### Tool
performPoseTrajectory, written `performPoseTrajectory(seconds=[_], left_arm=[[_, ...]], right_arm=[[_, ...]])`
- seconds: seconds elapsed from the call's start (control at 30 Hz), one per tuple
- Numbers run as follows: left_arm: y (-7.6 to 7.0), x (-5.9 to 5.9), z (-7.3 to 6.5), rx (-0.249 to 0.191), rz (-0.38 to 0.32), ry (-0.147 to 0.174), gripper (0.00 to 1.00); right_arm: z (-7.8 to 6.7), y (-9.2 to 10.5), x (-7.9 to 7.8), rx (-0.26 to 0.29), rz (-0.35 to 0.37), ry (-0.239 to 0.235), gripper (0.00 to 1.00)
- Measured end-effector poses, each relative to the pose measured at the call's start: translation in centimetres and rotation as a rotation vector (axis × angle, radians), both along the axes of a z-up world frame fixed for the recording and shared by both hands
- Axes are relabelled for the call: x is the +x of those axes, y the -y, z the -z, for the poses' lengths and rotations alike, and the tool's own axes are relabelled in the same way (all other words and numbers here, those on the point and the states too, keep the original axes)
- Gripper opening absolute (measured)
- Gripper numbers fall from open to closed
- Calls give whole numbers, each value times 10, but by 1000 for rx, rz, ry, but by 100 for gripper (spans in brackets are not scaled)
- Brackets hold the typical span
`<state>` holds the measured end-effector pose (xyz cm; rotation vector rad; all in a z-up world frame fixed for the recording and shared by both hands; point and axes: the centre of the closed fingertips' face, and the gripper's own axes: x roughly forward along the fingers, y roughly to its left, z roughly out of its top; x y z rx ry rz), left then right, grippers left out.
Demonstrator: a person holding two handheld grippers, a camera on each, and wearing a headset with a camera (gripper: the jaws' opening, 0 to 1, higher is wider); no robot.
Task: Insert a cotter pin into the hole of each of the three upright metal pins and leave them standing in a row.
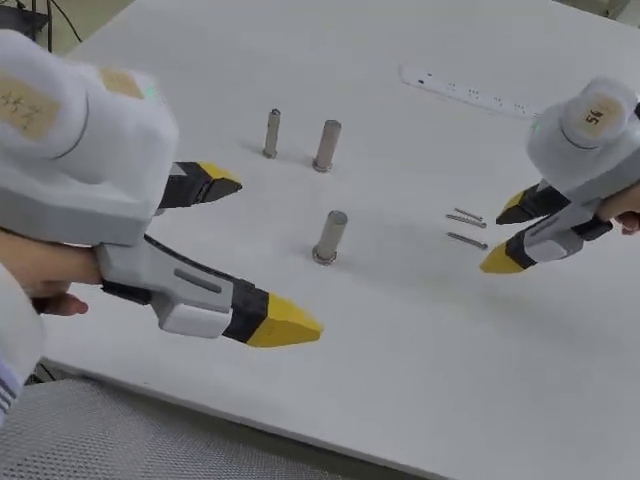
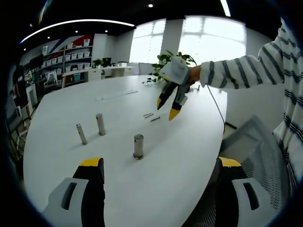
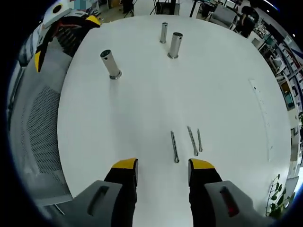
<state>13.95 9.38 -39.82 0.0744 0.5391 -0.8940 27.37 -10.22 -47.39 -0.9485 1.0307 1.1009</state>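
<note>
Three upright metal pins stand on the white table (image 1: 420, 360): a thin one (image 1: 271, 133), a thicker one (image 1: 327, 146) beside it, and a third (image 1: 329, 237) nearer to me. Three cotter pins (image 1: 466, 226) lie flat to the right of them. My left gripper (image 1: 265, 255) is open, left of the nearest pin (image 2: 138, 146), with nothing between its jaws. My right gripper (image 1: 505, 235) is open just right of the cotter pins. Seen from the right gripper (image 3: 163, 165), the closest cotter pin (image 3: 174, 146) lies just ahead of the jaws, with two more (image 3: 195, 140) beside it.
A white power strip (image 1: 468, 93) lies at the far right of the table. The table's near edge runs below my left gripper, with a grey mesh chair (image 1: 100, 440) under it. A striped sleeve (image 2: 246, 71) holds the right gripper (image 2: 169, 101).
</note>
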Motion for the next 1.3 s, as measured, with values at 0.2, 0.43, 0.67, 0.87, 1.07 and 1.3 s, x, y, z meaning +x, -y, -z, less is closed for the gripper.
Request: performPoseTrajectory(seconds=[0.2,0.43,0.67,0.87,1.07,1.3], left_arm=[[-1,1,-2,-19,-15,14,97],[-6,3,-1,-33,-40,19,97],[-13,6,-3,-54,-64,23,97],[-19,9,-4,-69,-85,27,96],[-23,12,-3,-68,-94,30,95],[-22,11,0,-69,-91,18,95]], right_arm=[[12,1,6,-31,-7,-16,31],[23,6,13,-80,-15,-34,27],[23,3,11,-83,-60,-52,27],[24,0,4,-95,-156,-68,21],[24,-1,1,-100,-192,-81,16],[26,0,6,-109,-193,-89,16]])
